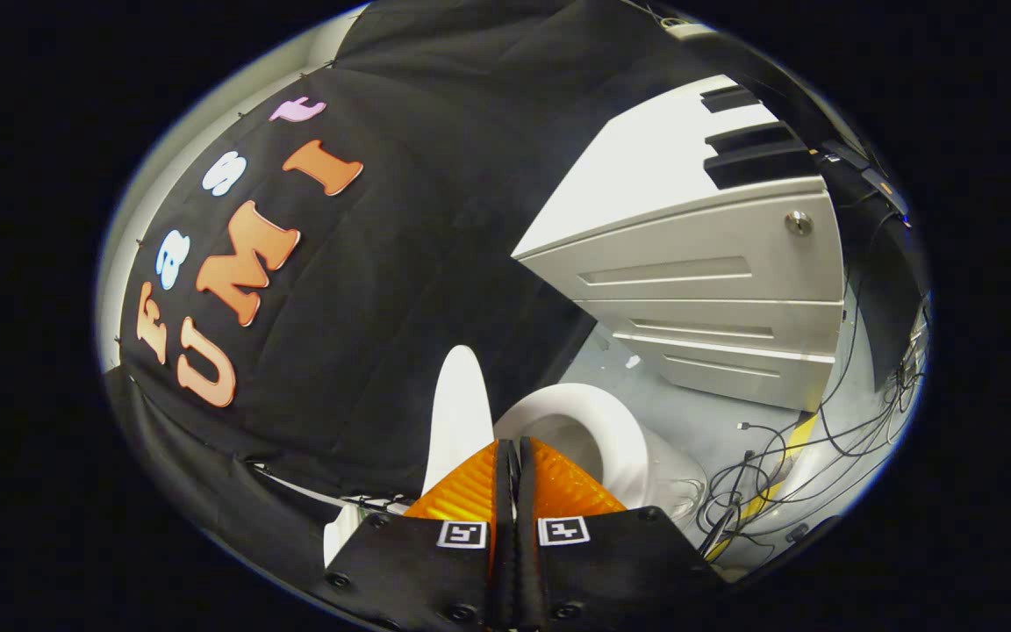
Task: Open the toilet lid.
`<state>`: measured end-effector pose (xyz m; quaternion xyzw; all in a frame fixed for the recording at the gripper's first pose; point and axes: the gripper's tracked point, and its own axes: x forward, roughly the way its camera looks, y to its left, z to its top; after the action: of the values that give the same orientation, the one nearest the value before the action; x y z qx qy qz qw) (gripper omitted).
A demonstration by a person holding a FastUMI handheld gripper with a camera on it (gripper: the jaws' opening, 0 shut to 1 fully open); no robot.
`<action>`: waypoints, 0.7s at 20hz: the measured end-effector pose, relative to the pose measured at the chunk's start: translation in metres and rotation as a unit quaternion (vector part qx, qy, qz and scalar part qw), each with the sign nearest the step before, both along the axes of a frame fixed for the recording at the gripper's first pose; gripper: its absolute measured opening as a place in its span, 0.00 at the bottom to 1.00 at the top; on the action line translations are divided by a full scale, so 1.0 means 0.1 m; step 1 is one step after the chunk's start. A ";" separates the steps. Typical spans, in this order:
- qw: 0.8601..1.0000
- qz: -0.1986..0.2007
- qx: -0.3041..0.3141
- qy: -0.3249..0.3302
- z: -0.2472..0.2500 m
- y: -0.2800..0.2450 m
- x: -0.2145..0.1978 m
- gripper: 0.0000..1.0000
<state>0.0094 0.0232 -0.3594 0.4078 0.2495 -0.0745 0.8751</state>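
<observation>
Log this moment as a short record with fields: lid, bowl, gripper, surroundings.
lid: lid raised, standing upright just ahead of the fingers, against the black cloth
bowl: bowl open, rim showing beyond the fingers, beside the lid
gripper: gripper fingers closed together, nothing between them
surroundings: drawer cabinet beyond the bowl; loose cables on the floor next to it

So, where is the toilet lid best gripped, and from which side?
Probably its top rim: the toilet lid stands upright beside the shut gripper, thin and edge-on. Come from the bowl side, one finger on each face.
</observation>
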 end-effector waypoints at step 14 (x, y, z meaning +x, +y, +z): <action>0.995 0.067 -0.024 -0.066 1.06 0.88 -0.01 0.08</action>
<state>0.0087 0.1115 -0.2536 0.3731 0.2159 0.0051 0.9023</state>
